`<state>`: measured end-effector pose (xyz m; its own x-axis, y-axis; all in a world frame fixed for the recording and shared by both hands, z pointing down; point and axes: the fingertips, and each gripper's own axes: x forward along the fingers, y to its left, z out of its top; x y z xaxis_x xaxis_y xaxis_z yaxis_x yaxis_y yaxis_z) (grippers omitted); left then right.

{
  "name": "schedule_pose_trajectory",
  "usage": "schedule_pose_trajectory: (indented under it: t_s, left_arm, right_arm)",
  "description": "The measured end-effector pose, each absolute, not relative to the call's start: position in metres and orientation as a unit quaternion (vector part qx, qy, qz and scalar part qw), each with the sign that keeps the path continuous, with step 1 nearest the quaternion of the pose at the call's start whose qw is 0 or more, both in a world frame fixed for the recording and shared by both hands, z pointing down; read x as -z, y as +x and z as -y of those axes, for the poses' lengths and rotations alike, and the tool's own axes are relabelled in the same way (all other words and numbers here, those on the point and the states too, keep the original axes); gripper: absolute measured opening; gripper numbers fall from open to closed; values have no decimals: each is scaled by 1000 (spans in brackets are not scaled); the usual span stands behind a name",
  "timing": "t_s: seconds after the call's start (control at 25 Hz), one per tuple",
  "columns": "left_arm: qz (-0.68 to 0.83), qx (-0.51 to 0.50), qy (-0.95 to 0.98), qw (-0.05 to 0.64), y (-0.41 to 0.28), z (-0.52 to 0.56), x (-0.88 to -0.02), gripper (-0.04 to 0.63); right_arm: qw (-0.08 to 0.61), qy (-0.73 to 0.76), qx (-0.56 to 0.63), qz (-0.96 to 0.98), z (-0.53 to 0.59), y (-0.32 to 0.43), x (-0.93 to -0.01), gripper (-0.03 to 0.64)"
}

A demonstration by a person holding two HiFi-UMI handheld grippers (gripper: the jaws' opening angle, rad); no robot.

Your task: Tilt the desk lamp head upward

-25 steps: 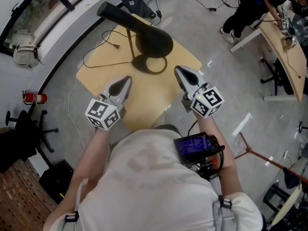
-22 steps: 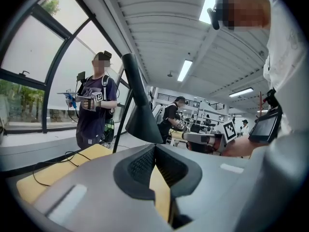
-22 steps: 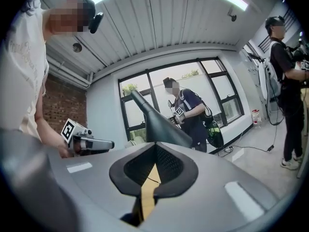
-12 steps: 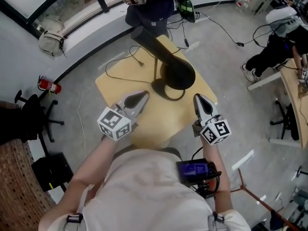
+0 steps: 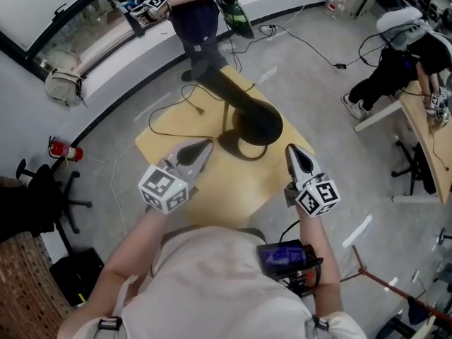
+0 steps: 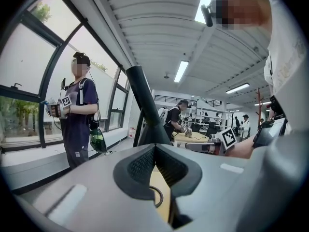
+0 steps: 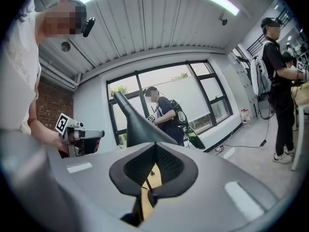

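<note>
Black desk lamp [image 5: 244,111] stands on far half of small wooden table [image 5: 212,189]; cone head slants above ring base [image 5: 244,149], wide end toward table's near side. Left gripper [image 5: 206,144] over table's near-left part, jaws pressed together, nothing between. Right gripper [image 5: 290,150] over table's near-right edge, jaws likewise closed, empty. Both point toward lamp, neither touching. Another person [image 5: 201,13] stands beyond table's far side.

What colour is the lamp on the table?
The desk lamp is black all over; the head view shows it best.
</note>
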<state>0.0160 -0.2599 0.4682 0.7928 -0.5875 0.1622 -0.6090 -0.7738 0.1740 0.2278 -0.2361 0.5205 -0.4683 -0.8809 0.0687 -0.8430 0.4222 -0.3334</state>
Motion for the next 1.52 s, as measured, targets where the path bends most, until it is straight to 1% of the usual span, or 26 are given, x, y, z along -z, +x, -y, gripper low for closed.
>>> schedule_pose_trajectory:
  t_s: [0.28,0.4,0.56,0.68,0.8,0.96,1.12,1.28,1.4,1.52]
  left_arm:
    - [330,-34,939,90,15,273,-444,13]
    - [330,-25,941,69,5,283,-425,18]
    - [327,-17,944,40,-10,299,-389,46]
    - [334,-23,942,17,-13,311,-365,82]
    - [343,-31,939,-10,-14,320,-342,116]
    - [333,-43,942,-34,-6,332,-319,174]
    - [308,-67,948,-42,8,343,-310,213]
    - [299,-100,948,-52,10,354,-309,224]
    - [300,-113,946,-54,15,356,-309,230]
    - [299,-119,945,-62,25,353,-309,230]
  right_arm:
    - [66,-520,169,-835,245,235,-520,12]
    - [66,-522,168,-834,247,229,-518,12]
    - [77,-521,164,-834,251,223,-513,12]
    - [79,-522,169,-832,253,225,-512,14]
    - [84,-524,178,-829,254,227,-511,32]
    - [106,-523,205,-820,260,229,-512,102]
    - [139,-516,248,-808,266,231,-515,174]
    - [182,-497,290,-797,284,223,-516,257]
    - [202,-492,324,-782,291,224,-523,281]
    - [200,-489,349,-774,293,225,-534,305]
